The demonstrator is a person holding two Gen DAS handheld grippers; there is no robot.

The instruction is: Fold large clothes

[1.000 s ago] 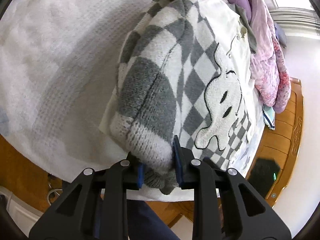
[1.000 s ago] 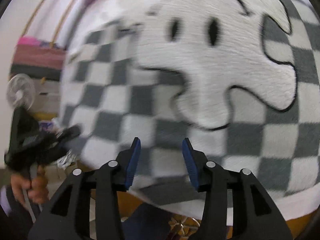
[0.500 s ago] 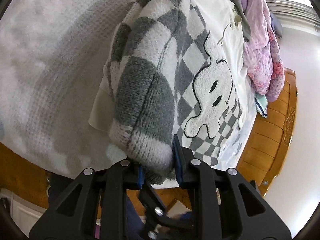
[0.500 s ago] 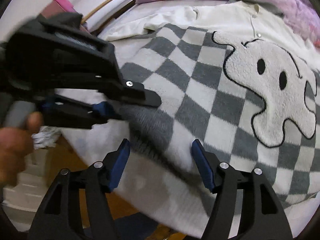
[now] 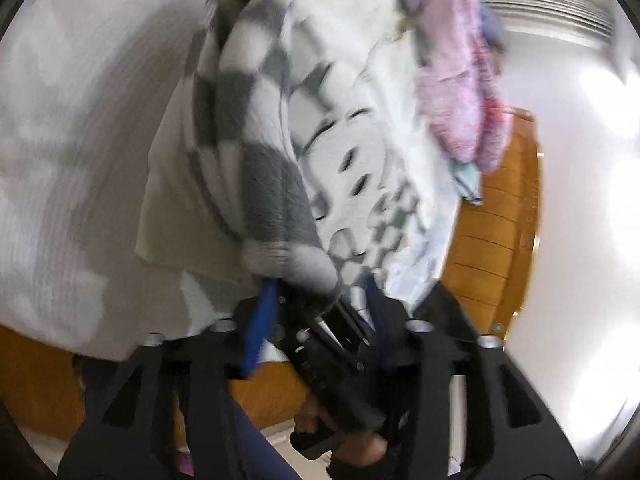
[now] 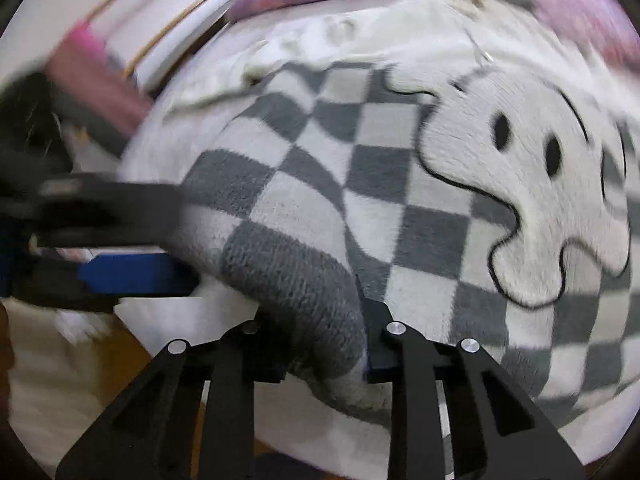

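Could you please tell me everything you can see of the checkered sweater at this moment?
The checkered sweater is a fuzzy knit in grey and white squares with a white ghost figure, outlined in black, on its front. It lies spread on the white bedding, one sleeve folded across the body. The sleeve's ribbed cuff sits between the right tool's fingers. The left tool appears open just short of the cuff, though blur hides any contact.

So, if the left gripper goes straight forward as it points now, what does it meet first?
Probably the checkered sweater's folded sleeve, whose cuff sits just ahead of the left gripper; blur makes depth uncertain.
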